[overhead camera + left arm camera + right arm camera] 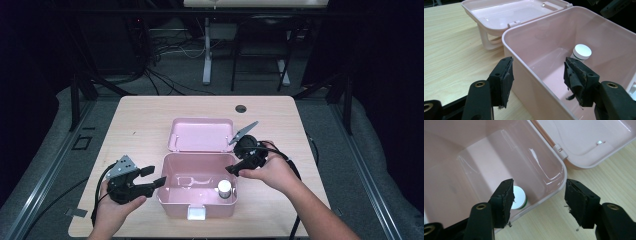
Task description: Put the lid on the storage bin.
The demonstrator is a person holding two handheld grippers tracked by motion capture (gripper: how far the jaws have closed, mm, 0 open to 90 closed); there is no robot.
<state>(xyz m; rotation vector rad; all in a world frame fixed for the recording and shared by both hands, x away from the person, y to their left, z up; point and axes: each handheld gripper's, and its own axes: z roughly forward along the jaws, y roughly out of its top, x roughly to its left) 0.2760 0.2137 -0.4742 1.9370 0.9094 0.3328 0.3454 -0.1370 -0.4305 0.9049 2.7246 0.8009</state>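
A pink plastic box (175, 205) stands open on the wooden table, its lid (200, 134) laid back behind it. Inside, in the front right corner, a small bottle with a white cap (224, 188) stands upright. My left gripper (154, 176) is open and straddles the box's left wall: in the left gripper view (537, 72) one jaw is outside the box (599, 32) and the other inside, the bottle (582, 51) beyond. My right gripper (235, 167) is open astride the right wall; in the right gripper view (539, 192) one jaw hangs over the bottle (519, 198) inside the box (474, 170), the other over the table.
The light wooden table (145, 120) has a round cable hole (241, 108) near its far edge. A white latch (196, 213) sits on the box's front wall. Black cables trail from both grippers off the near edge. Beyond the table are dark floor, cables and a stand.
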